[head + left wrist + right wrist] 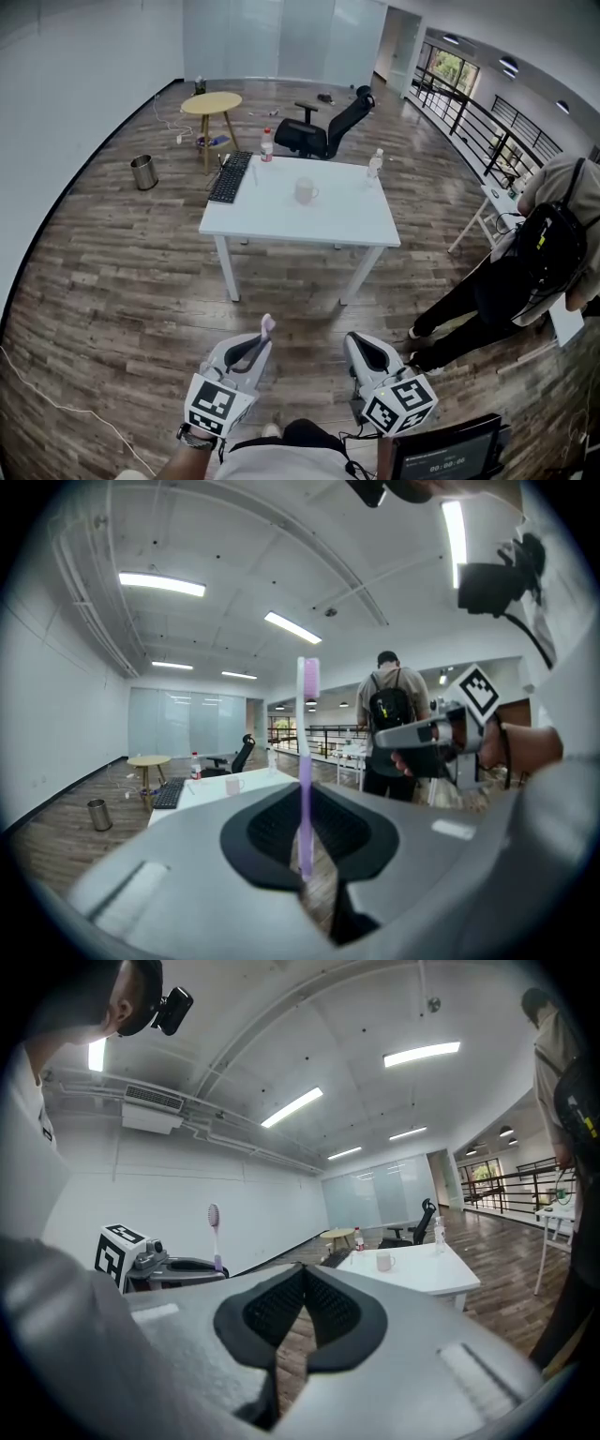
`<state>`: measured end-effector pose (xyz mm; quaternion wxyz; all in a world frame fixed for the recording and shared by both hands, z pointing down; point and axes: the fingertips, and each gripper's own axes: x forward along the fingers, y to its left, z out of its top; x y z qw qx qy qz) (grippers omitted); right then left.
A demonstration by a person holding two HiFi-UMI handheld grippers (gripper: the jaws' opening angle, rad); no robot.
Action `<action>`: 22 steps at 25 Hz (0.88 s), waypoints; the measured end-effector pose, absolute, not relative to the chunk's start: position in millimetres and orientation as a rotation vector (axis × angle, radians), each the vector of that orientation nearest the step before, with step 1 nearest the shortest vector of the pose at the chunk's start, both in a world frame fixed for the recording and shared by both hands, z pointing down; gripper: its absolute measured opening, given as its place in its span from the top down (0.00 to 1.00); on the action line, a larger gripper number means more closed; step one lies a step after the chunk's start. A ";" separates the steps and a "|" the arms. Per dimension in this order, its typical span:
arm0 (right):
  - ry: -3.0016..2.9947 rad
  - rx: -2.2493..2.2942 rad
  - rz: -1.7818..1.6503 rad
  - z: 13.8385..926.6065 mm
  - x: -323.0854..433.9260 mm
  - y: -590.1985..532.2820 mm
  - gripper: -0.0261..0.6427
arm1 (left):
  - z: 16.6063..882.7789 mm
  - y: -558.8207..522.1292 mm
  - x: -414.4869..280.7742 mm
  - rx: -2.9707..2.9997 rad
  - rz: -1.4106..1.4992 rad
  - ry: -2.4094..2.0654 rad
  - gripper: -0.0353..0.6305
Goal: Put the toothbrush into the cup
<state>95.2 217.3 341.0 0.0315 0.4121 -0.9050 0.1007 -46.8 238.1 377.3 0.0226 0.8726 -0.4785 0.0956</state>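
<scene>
While I stand well back from the desk (pixel 349 221), my left hand-held gripper (pixel 261 345) pinches the purple toothbrush (pixel 268 325) upright; my right hand-held gripper (pixel 359 349), level beside it, is closed and empty; the mug (pixel 305 191) stands mid-desk.

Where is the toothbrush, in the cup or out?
Out. The left gripper holds the toothbrush upright; the cup sits far off on the table.

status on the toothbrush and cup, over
Left gripper shut on toothbrush, upright. Right gripper shut, empty. Cup on table ahead, not yet reached. Bystander off right, not in path.
</scene>
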 end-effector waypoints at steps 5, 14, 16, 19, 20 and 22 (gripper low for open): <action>-2.768 1.286 0.313 344.1 96.6 214.0 0.96 | 380.3 231.8 -52.8 2.697 0.292 -1.477 0.89; -2.738 1.312 0.325 351.5 98.0 205.0 0.96 | 384.3 218.1 -56.1 2.693 0.290 -1.460 0.89; -2.741 1.312 0.324 349.5 97.1 199.2 0.96 | 382.6 212.3 -56.0 2.694 0.287 -1.461 0.89; -2.741 1.308 0.327 350.5 95.5 189.5 0.96 | 382.5 203.4 -57.3 2.690 0.284 -1.464 0.89; -2.743 1.306 0.328 350.9 94.6 186.2 0.96 | 383.2 200.2 -58.1 2.689 0.285 -1.465 0.89; -2.746 1.305 0.326 351.5 93.3 179.1 0.96 | 384.7 193.5 -59.3 2.686 0.287 -1.470 0.89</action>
